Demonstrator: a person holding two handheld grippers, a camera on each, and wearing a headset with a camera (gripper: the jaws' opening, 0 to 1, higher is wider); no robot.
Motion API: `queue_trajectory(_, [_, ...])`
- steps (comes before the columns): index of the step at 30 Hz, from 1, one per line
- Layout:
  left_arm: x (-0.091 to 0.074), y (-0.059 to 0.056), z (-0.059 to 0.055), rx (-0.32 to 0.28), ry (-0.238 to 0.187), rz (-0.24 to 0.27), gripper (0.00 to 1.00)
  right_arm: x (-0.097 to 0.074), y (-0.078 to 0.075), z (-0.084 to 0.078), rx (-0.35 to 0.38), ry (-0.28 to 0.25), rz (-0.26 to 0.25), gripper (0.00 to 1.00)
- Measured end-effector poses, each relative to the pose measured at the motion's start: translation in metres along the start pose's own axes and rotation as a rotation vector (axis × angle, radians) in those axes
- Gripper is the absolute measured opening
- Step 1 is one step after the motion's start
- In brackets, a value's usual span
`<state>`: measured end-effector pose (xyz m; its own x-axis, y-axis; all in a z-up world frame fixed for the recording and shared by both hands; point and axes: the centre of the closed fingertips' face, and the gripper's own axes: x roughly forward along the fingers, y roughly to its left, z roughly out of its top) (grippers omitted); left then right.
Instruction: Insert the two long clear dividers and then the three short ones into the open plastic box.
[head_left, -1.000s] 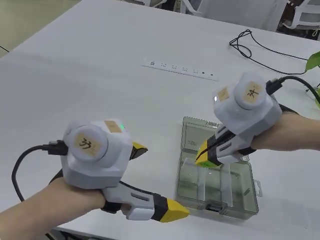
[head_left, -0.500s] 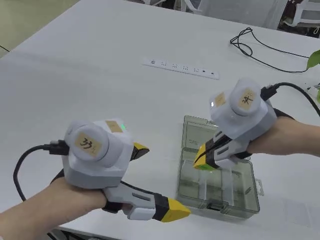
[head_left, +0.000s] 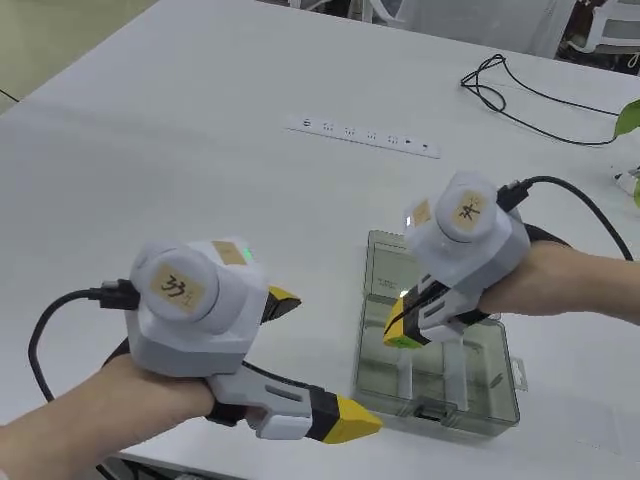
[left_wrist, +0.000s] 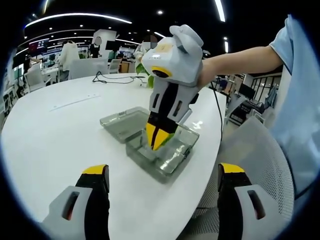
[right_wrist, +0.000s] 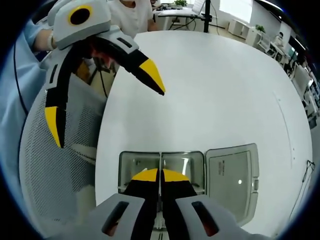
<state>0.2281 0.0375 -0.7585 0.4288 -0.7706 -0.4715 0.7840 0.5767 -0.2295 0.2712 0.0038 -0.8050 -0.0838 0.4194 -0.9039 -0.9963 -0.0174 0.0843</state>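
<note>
While the person leans over the near edge of the white counter, the left hand-held gripper hangs closest to them, its two yellow-tipped jaws spread wide with nothing between them. One tip points at the near left corner of the open plastic box, just beside it and not touching. The box sits close to the counter's near edge, a little right of the person's middle, with its clear lid folded back flat on the far side. Clear dividers already stand upright in the tray, running from the near wall toward the hinge. Over the tray's left part the right hand-held gripper tilts steeply down, its jaws drawn together so that only a sliver of gap shows. In the right gripper view a thin clear line in the tray runs straight up from between the tips, but I cannot tell whether the jaws actually pinch a divider. Farther back, well apart from the box, a white power strip lies on the counter, and beyond it to the right a black cable loops across the top.
</note>
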Motion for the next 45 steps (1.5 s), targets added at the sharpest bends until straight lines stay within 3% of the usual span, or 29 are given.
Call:
queue_trajectory(4, [0.001,-0.001,0.001,0.001,-0.003,-0.002,0.91,0.007,0.0,-0.003,-0.01,0.024,0.003,0.02])
queue_trajectory(25, [0.001,-0.006,0.004,0.011,-0.008,-0.014,0.9,0.005,0.002,-0.002,-0.034,0.037,-0.005,0.04])
queue_trajectory(28, [0.0,-0.006,0.004,0.008,-0.009,-0.013,0.9,0.003,0.009,0.0,-0.035,0.021,0.009,0.14])
queue_trajectory(35, [0.0,-0.007,0.001,0.005,-0.001,-0.016,0.91,-0.007,0.01,0.006,-0.073,-0.043,-0.033,0.36])
queue_trajectory(45, [-0.001,-0.006,0.003,0.003,-0.007,-0.008,0.93,-0.017,0.01,0.009,-0.025,-0.138,-0.07,0.74])
